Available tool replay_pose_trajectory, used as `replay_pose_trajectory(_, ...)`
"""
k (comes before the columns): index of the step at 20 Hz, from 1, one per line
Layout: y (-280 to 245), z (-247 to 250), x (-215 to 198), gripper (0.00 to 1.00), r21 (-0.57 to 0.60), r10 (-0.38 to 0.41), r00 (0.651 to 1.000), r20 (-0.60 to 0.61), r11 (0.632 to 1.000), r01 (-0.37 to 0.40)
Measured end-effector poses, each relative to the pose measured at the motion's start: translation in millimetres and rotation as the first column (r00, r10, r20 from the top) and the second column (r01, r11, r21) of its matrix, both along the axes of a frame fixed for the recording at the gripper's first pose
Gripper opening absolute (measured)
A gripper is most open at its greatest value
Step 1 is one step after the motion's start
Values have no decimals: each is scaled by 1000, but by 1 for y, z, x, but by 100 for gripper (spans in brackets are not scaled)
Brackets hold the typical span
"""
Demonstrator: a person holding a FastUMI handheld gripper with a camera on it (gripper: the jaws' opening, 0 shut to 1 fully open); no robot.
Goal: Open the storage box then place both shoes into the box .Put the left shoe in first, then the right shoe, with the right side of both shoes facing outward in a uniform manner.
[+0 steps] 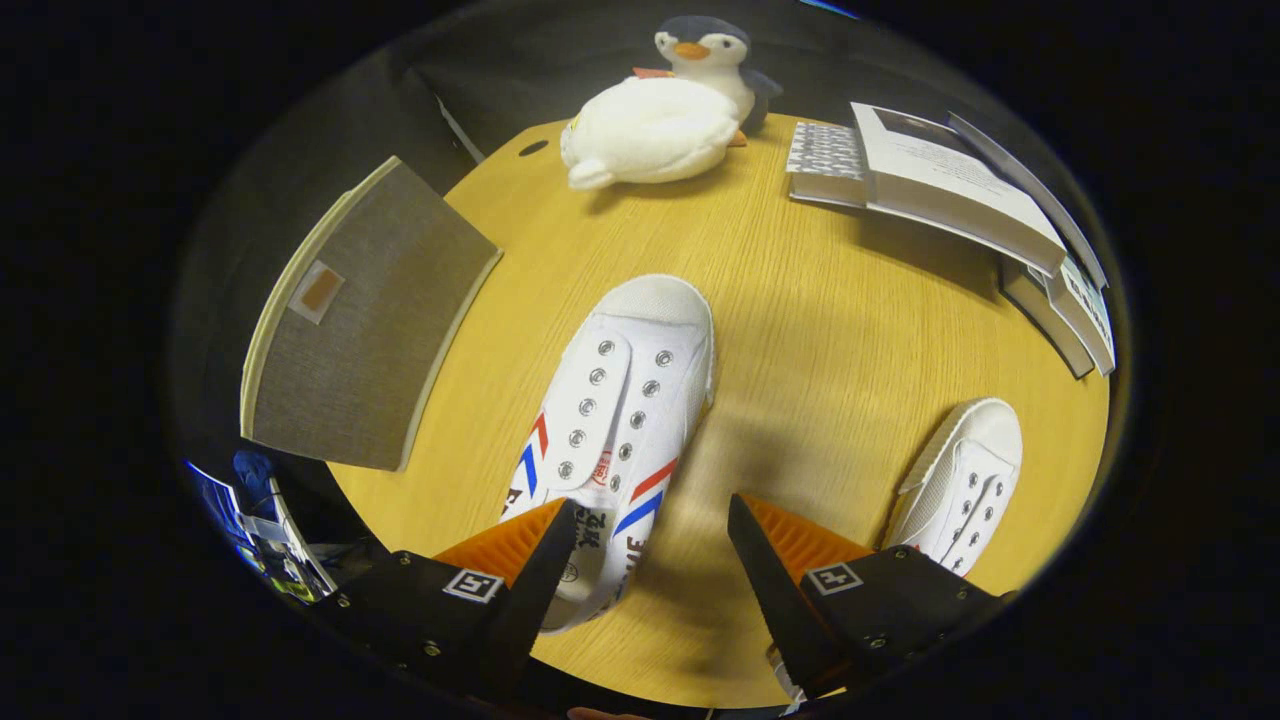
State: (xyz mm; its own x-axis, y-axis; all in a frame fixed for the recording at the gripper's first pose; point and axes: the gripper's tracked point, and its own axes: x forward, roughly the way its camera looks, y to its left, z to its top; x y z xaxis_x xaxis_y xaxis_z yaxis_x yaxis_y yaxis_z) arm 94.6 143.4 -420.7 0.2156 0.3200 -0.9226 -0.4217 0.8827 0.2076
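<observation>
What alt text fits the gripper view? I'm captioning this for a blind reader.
The open gripper hovers over a wooden table, one finger above a white shoe with red and blue stripes, a second white shoe beside the other finger. Beyond them sit a plush penguin, stacked books and a grey storage box.

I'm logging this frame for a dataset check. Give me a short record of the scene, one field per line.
gripper: open, holding nothing
striped shoe: on table, heel by one finger
plain shoe: beside the other finger
storage box: grey, at table edge
table: round, wood-grain
plush penguin: far side
books: stacked, far side
</observation>
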Motion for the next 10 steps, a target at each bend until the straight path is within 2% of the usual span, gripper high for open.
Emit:
replay_pose_trajectory(2, 5, -8, -1, 90, -13, 6, 1000, -28, 1000, -6)
replay_pose_trajectory(4, 18, -8, -7, 82, 36, -3, 997, -74, 999, 5)
replay_pose_trajectory(6, 16, -8, -6, 37, 21, -46, 995, -88, 999, 48)
replay_pose_trajectory(7, 16, -12, -4, 22, 20, -56, 995, -86, 998, 57)
replay_pose_trajectory(8, 15, -2, -4, 22, 38, -96, 990, -104, 994, 101)
replay_pose_trajectory(9, 15, -3, -6, 11, 48, -114, 986, -118, 992, 121)
replay_pose_trajectory(10, 16, -2, -6, 11, 60, -140, 980, -140, 987, 150)
